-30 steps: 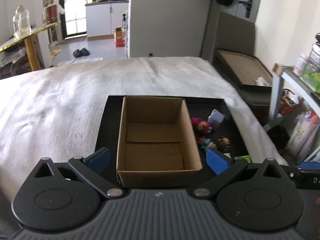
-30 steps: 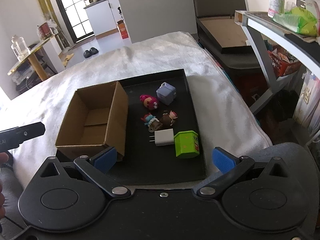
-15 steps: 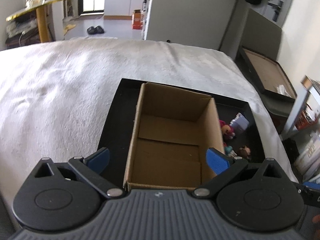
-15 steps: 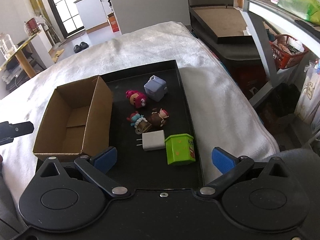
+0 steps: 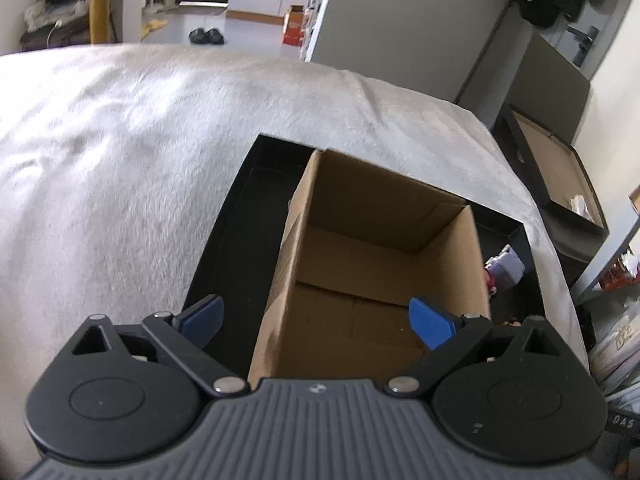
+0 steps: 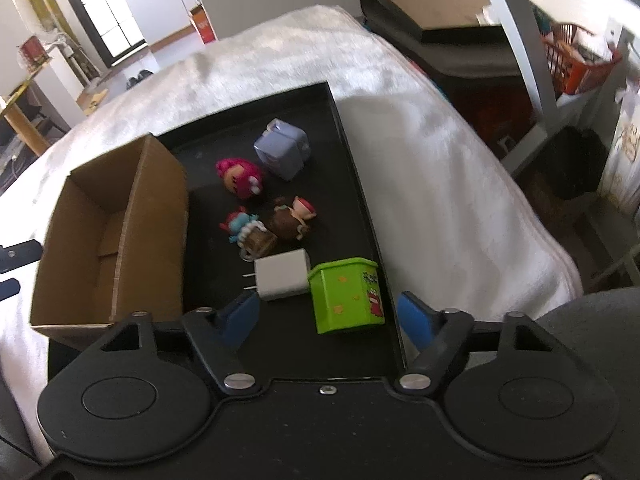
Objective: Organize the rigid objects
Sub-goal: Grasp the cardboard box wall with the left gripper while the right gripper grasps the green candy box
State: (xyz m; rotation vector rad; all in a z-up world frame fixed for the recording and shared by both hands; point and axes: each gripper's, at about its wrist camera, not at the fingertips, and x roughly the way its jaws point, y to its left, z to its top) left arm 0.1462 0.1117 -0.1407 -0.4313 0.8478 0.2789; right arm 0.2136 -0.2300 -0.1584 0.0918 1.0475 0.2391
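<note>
An open, empty cardboard box (image 5: 360, 300) (image 6: 112, 240) stands on the left of a black tray (image 6: 360, 200). My left gripper (image 5: 316, 320) is open and straddles the box's left wall, one fingertip outside and one above the inside. Right of the box lie a purple cube (image 6: 282, 152), a pink figure (image 6: 240, 178), a brown figure (image 6: 294, 218), a blue-haired figure (image 6: 248, 232), a white charger (image 6: 282, 278) and a green box (image 6: 348, 296). My right gripper (image 6: 328, 318) hangs over the green box, which sits between its closing jaws with gaps at both pads.
The tray (image 5: 240, 232) rests on a white fuzzy blanket (image 5: 120, 152). A shelf unit (image 6: 540, 60) with an orange basket stands to the right, and a dark flat box (image 5: 556, 172) lies beyond the bed. The left gripper's tip (image 6: 16, 256) shows beside the cardboard box.
Both grippers have come down and closer to the tray. The left one shifted over the box's left wall. The right jaws have narrowed around the green box.
</note>
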